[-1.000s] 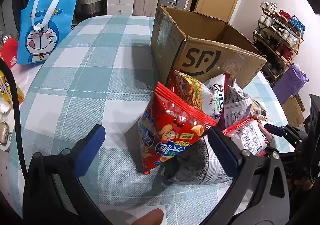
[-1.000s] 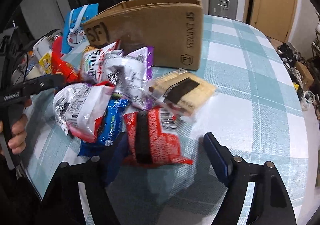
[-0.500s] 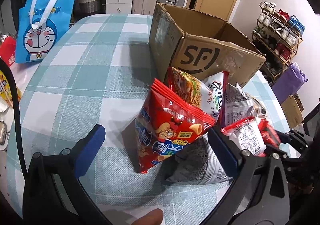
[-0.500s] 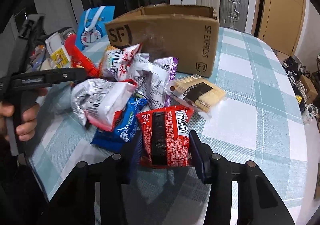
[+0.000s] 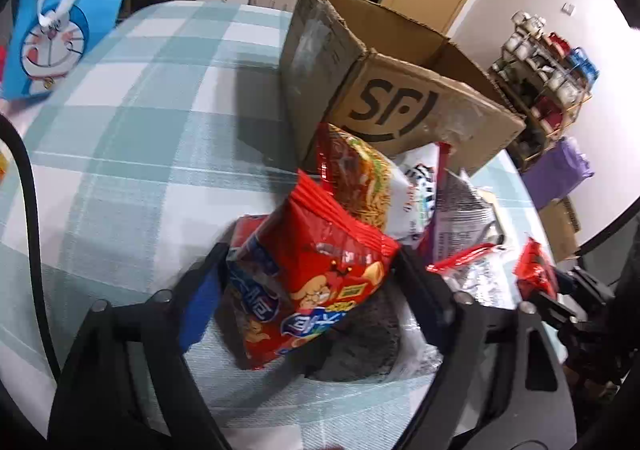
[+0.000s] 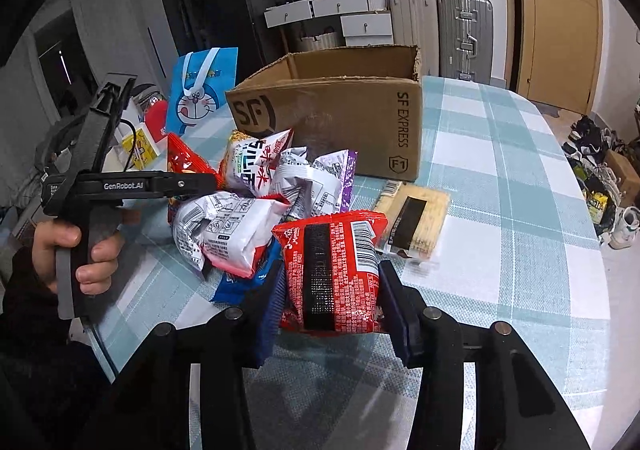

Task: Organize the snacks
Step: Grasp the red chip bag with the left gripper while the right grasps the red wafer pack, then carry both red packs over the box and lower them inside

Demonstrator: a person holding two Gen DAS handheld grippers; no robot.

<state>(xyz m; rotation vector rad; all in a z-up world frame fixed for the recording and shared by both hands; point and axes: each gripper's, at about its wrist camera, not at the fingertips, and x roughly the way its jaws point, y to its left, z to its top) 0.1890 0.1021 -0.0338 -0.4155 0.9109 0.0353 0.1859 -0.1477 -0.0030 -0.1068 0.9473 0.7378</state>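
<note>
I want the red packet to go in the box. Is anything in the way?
Nothing visible blocks it: the right gripper holds the red packet, and the cardboard box is open. The snack pile sits lower, leftward.

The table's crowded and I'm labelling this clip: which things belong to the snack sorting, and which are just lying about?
Part of the job:
- red cartoon snack bag, in the left gripper
- red barcode packet, in the right gripper
- snack pile
- cardboard box

Lying about:
- blue cartoon bag
- suitcases
- shoe rack

table [image 6: 500, 178]: checked cloth | on it: cardboard box [image 6: 344, 118], snack pile [image 6: 256, 186], blue bag [image 6: 200, 94]
</note>
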